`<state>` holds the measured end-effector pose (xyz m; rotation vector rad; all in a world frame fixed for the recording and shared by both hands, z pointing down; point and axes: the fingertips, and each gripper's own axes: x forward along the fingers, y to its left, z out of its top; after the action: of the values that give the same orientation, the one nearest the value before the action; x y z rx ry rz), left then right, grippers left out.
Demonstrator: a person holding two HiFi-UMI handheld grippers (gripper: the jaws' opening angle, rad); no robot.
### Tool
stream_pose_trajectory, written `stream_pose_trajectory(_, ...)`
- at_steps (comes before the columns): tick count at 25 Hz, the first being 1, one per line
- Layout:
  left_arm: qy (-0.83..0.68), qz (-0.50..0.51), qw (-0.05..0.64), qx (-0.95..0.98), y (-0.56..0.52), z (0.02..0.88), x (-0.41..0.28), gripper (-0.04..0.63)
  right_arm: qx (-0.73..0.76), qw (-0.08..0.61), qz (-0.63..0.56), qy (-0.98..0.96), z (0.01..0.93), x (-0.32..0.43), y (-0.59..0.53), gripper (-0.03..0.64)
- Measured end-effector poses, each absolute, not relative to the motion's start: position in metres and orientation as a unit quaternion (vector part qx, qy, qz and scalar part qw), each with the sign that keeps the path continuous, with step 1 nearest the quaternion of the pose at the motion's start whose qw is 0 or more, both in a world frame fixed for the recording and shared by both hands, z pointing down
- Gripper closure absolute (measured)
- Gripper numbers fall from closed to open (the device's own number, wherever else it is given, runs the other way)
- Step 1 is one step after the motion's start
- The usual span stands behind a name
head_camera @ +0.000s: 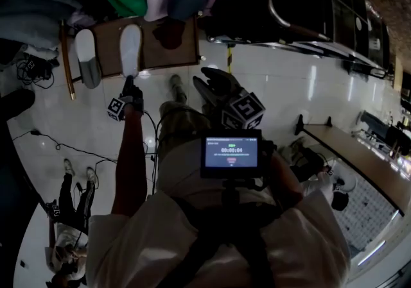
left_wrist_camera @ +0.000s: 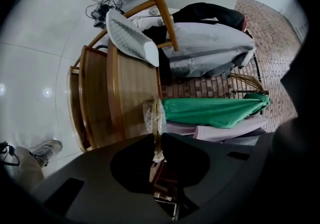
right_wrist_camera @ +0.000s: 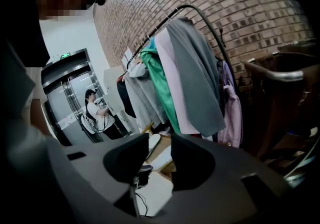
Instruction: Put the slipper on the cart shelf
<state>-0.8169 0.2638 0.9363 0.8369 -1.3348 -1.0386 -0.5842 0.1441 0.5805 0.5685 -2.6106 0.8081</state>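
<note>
- The left gripper (head_camera: 133,91) is nipped nearly closed on the thin heel end of a white slipper (head_camera: 130,48), with the pads pressing on it.
- That slipper sits over the middle of the wooden cart shelf (head_camera: 183,52). Its held end is at the shelf's near edge and its toe points towards the back edge. I cannot tell whether it rests on the wood or hangs just above it.
- A second slipper (head_camera: 87,56) lies flat on the same shelf by its left edge, apart from the first.
- The right gripper (right_wrist_camera: 160,148) is held off to the right of the shelf above the pale tiled floor (head_camera: 276,88), with its jaws a gap apart and nothing between them.
- Hanging clothes (right_wrist_camera: 190,78), green, grey and pink, crowd above the shelf's back edge.
</note>
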Motion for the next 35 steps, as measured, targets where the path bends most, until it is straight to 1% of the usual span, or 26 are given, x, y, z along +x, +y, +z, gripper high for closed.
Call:
stream_pose_trajectory(4, -0.581, -0.428, 0.583, 0.374, 0.268, 0.913, -0.818, 0.545, 0.2, 0.145, 0.296, -0.923, 0.569, -0.585, 0.142, 0.466)
stream_pose_trajectory(8, -0.578, -0.434, 0.57, 0.391, 0.266, 0.894, -0.817, 0.545, 0.203, 0.122, 0.297, -0.925, 0.557, -0.576, 0.141, 0.466)
stream_pose_trajectory(11, -0.581, -0.403, 0.57, 0.418, 0.268, 0.858, -0.794, 0.546, 0.216, 0.102, 0.293, -0.926, 0.547, -0.549, 0.14, 0.466)
stream_pose_trajectory(19, -0.548, -0.349, 0.596, 0.472, 0.289, 0.825, -0.73, 0.546, 0.266, 0.07, 0.272, -0.922, 0.542, -0.475, 0.13, 0.466)
stream_pose_trajectory(24, -0.529, -0.323, 0.601, 0.504, 0.298, 0.798, -0.677, 0.546, 0.303, 0.048, 0.252, -0.918, 0.516, -0.4, 0.135, 0.466)
stream_pose_trajectory(28, -0.502, -0.307, 0.599, 0.543, 0.283, 0.776, -0.635, 0.546, 0.345, 0.021, 0.246, -0.906, 0.5, -0.336, 0.133, 0.466)
stream_pose_trajectory(35, -0.434, -0.292, 0.589, 0.617, 0.266, 0.736, -0.538, 0.546, 0.41, -0.017, 0.247, -0.878, 0.491, -0.217, 0.152, 0.466)
